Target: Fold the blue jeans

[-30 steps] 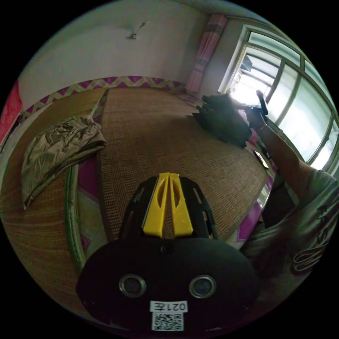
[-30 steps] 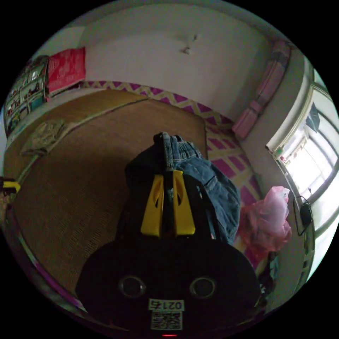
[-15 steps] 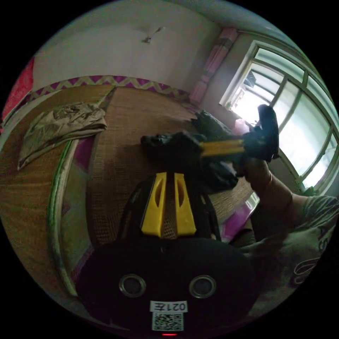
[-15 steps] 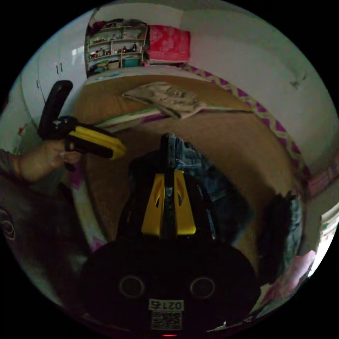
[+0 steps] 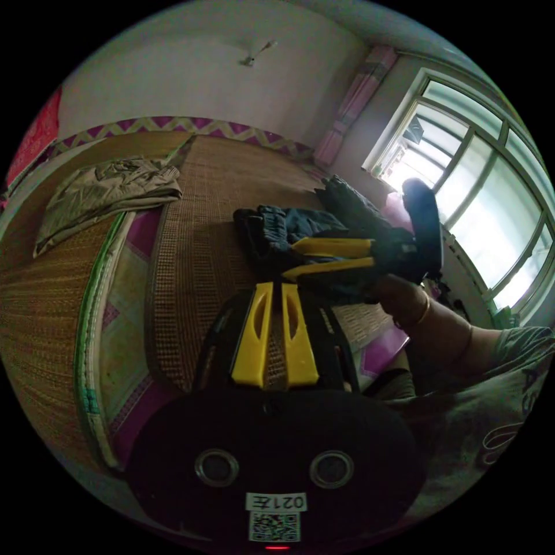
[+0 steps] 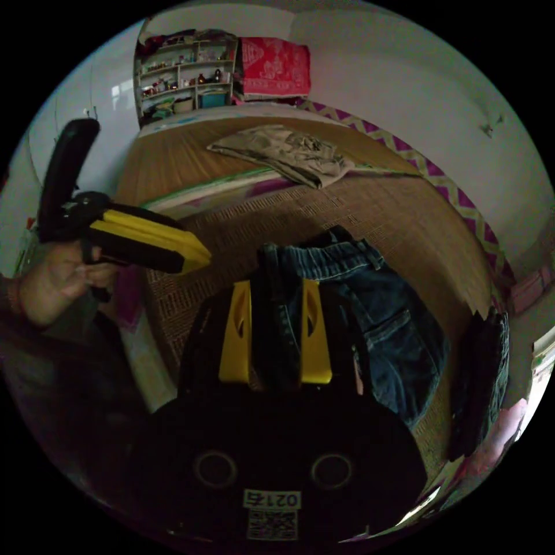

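The blue jeans [image 6: 370,312] lie bunched on the woven mat [image 6: 404,214], waistband toward my right gripper [image 6: 274,283]. Its yellow jaws stand apart, and a fold of denim runs loosely between them. In the left gripper view the jeans [image 5: 277,222] rest mid-mat with the right gripper [image 5: 289,259] reaching in from the right, held by a hand. My left gripper [image 5: 276,286] hovers just short of the jeans with a narrow gap between its jaws and nothing in it. It also appears at the left of the right gripper view, as the left gripper [image 6: 199,257].
A folded beige garment [image 5: 110,188] lies on the far left mat. A dark pile of clothes [image 5: 347,202] sits beside the window [image 5: 480,202]. Shelves [image 6: 185,69] stand against the far wall. The person's arm and shirt are at the right.
The right gripper brought the jeans from beside the dark pile to the middle of the mat, set them down, and its jaws spread. The left gripper's jaws parted slightly.
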The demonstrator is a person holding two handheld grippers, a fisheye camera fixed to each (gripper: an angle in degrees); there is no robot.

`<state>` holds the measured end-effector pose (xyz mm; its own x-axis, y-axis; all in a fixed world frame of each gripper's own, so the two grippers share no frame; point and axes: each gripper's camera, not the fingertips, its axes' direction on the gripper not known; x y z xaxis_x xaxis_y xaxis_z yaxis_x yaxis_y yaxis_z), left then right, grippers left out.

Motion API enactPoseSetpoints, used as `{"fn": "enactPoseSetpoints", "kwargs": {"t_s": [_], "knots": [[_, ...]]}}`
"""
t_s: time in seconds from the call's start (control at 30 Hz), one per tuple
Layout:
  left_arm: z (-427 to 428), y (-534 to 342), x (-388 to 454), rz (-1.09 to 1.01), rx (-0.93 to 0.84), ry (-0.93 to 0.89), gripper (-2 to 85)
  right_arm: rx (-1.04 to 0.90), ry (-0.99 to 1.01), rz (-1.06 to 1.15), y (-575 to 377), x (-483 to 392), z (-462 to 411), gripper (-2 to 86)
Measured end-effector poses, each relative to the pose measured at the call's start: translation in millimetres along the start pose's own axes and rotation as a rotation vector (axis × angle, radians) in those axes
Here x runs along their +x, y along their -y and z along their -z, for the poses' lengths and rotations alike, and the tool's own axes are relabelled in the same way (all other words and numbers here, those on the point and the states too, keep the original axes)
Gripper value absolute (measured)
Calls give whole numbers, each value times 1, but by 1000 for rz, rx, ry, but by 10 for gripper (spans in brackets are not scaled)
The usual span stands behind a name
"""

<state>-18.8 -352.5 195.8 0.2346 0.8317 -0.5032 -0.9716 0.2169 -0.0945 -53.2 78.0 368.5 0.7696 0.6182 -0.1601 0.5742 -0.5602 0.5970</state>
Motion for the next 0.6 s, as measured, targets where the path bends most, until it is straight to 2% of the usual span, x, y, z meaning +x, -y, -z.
{"fn": "enactPoseSetpoints", "kwargs": {"t_s": [0.13,0.2,0.27,0.4,0.47,0.6], "knots": [[-23,-13,9,4,10,18,-8,116,18,-154,9,63,42,55],[-39,-21,16,-3,15,25,-7,267,161,-322,-10,155,123,50],[-54,-25,24,-23,10,24,-3,393,186,-433,-41,228,200,48],[-97,-30,54,-110,33,-2,39,615,58,-672,-156,375,379,48],[-121,-31,72,-169,23,-33,50,631,-42,-774,-211,426,433,48],[-186,-32,124,-333,-26,-68,59,568,-138,-1039,-345,532,467,49]]}}
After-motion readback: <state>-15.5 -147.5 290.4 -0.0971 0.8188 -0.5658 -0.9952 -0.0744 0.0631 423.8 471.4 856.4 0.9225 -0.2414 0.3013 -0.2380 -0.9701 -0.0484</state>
